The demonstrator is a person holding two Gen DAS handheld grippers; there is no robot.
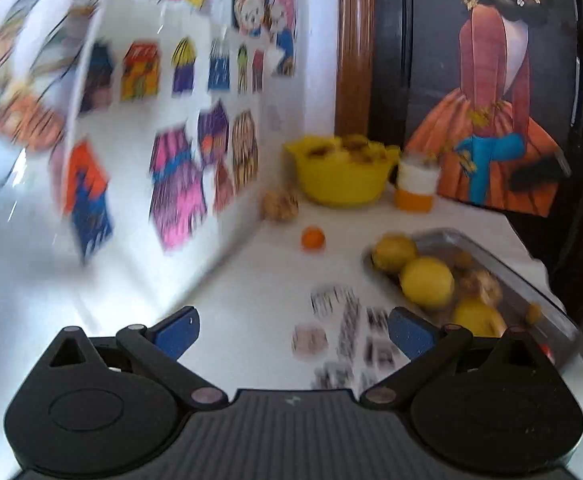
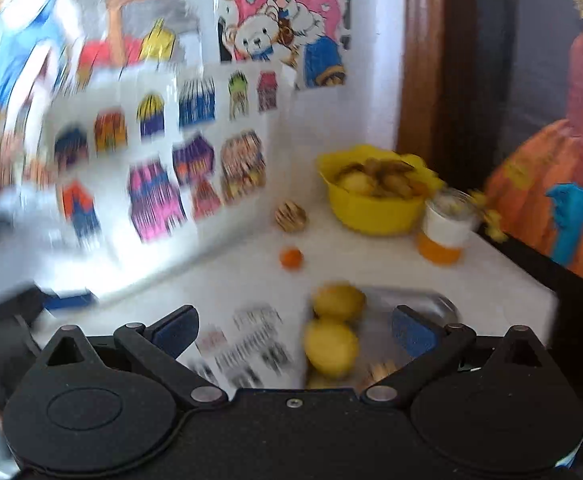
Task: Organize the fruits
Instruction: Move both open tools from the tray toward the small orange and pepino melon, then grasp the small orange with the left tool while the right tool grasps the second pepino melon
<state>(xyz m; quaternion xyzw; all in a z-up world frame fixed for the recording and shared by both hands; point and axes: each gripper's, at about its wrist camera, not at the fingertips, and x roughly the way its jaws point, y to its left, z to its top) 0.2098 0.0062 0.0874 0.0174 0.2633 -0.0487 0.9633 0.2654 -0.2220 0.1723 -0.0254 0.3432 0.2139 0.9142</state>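
The left gripper (image 1: pixel 293 330) and the right gripper (image 2: pixel 295 330) are held with fingers spread apart, nothing gripped. Just beyond, yellow lemons (image 1: pixel 427 284) are seen lying in a metal tray (image 1: pixel 531 280) on the white table (image 1: pixel 251 272). Farther off, a small orange fruit (image 1: pixel 313 239) is set alone, and a yellow bowl (image 1: pixel 341 184) is filled at the back.

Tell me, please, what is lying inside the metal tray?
The metal tray holds three yellow lemons along its near side and some brownish fruits behind them. Blur hides what those are, and the left tool covers the tray's nearest corner.
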